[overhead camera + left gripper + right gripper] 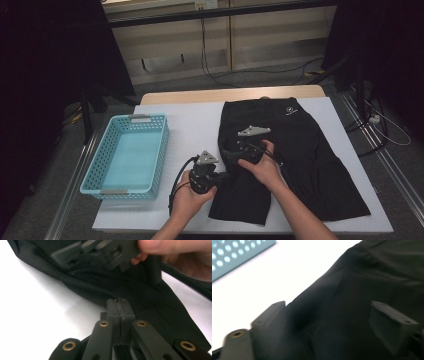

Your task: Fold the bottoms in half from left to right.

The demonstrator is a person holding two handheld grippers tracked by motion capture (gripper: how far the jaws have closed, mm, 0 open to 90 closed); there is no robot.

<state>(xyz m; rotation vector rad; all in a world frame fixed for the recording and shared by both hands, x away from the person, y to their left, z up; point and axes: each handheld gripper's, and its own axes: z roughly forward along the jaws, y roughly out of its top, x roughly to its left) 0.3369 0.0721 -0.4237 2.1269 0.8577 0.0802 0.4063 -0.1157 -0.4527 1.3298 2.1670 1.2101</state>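
Note:
Black shorts lie spread flat on the white table, waistband at the far end. My left gripper is at the shorts' left edge near the front, and its jaws are shut on the hem of the dark fabric. My right gripper hovers just beyond it over the same edge. The right gripper is open, its two pads wide apart, with the shorts lying under them. The left gripper view also catches the right gripper and the hand holding it.
A light-blue perforated basket stands empty on the table's left side; its corner appears in the right gripper view. White table surface lies bare between basket and shorts. Cables trail from both grippers toward the front edge.

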